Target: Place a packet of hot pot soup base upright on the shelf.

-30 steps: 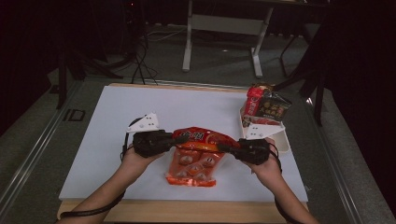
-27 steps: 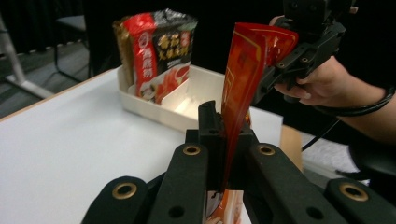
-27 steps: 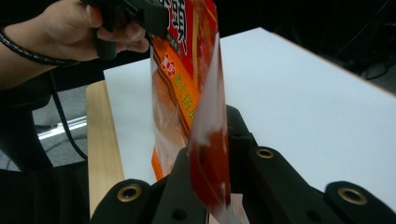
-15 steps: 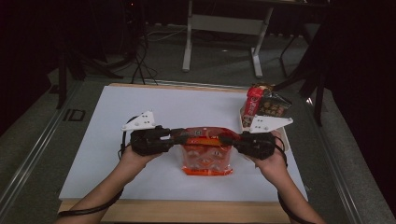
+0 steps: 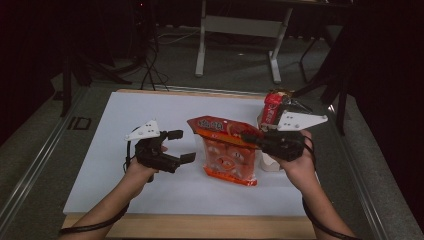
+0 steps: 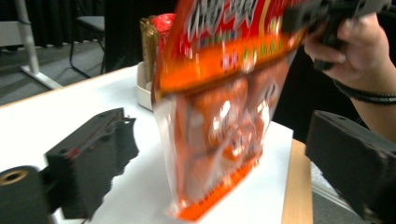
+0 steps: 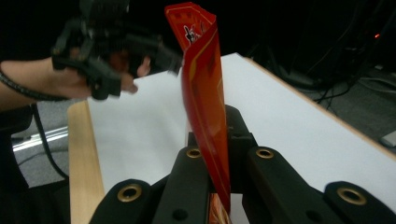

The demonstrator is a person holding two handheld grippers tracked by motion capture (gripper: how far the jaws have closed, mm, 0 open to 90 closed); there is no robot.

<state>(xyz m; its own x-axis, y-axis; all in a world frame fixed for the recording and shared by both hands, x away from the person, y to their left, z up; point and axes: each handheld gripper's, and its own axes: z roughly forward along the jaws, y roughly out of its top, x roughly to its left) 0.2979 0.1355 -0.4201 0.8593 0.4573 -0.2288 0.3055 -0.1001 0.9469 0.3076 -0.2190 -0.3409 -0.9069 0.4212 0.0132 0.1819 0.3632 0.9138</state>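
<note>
Above the white table (image 5: 125, 195), near its middle, an orange-red snack bag (image 5: 227, 152) hangs upright from its top edge, which the right gripper (image 5: 255, 137) pinches at the bag's right corner. Seen from the right gripper view, that gripper's two black jaws are clenched flat on the bag's red top seam (image 7: 205, 93), which rises edge-on between them. In the left gripper view the same bag (image 6: 224, 107) fills the middle, blurred, its lower edge close over the tabletop; whether it touches the surface cannot be told. The left gripper (image 5: 181, 146) stands just to the left of the bag with its jaws spread wide; they have just been opening, and nothing lies between the pads, the bag standing clear of them to the right. The person's left hand (image 5: 145, 160) grips that tool low over the table, while the right hand (image 5: 295, 160) holds its tool higher, beside the bag's upper right corner. Behind the right hand, at the table's far right edge, a white tray (image 5: 270, 162) carries more packets, among them a red packet (image 5: 272, 107) standing upright. A wooden strip (image 5: 200, 227) runs along the table's near edge, and a dark cable (image 5: 90, 227) trails from the left forearm.
</note>
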